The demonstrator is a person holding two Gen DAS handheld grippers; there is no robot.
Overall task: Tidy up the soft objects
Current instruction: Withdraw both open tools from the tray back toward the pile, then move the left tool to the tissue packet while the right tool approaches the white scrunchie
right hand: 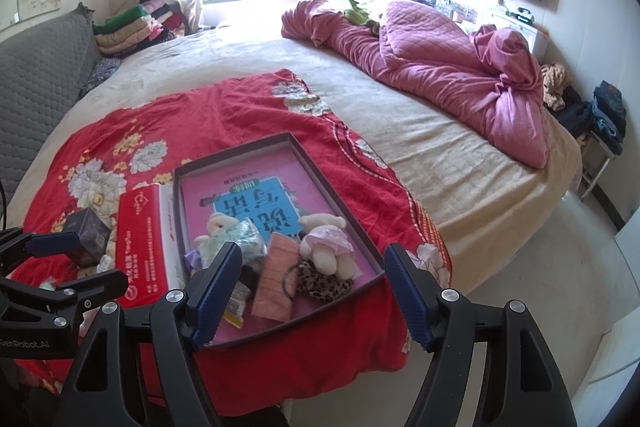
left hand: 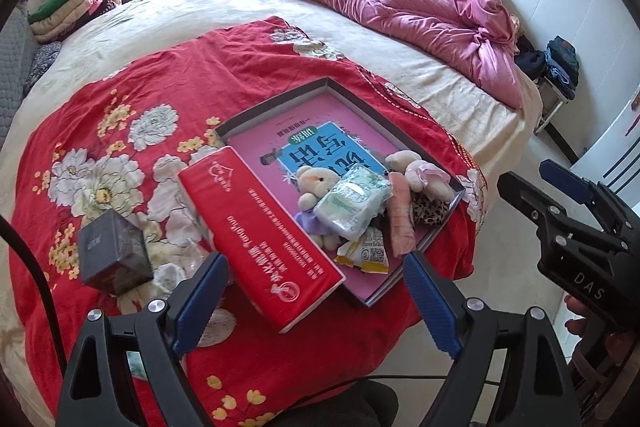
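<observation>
A shallow grey tray [left hand: 276,99] with a pink printed bottom lies on a red flowered cloth [left hand: 140,75] on the bed. Piled at its near end are a white bear in purple [left hand: 316,183], a tissue pack [left hand: 352,203], a folded pink cloth [left hand: 402,223], a bear in a pink dress [right hand: 326,243], a leopard-print scrunchie [right hand: 320,285] and a yellow packet [left hand: 364,255]. My left gripper [left hand: 315,259] hangs open and empty above the red carton [left hand: 260,239]. My right gripper [right hand: 313,249] hangs open and empty over the tray's near end [right hand: 368,255].
A dark small box [left hand: 114,251] and a clear plastic piece [left hand: 192,251] lie left of the red carton. A bunched pink quilt [left hand: 400,7] covers the bed's far right. Folded clothes [left hand: 68,7] are stacked at the far left. Pale floor [right hand: 540,287] lies to the right.
</observation>
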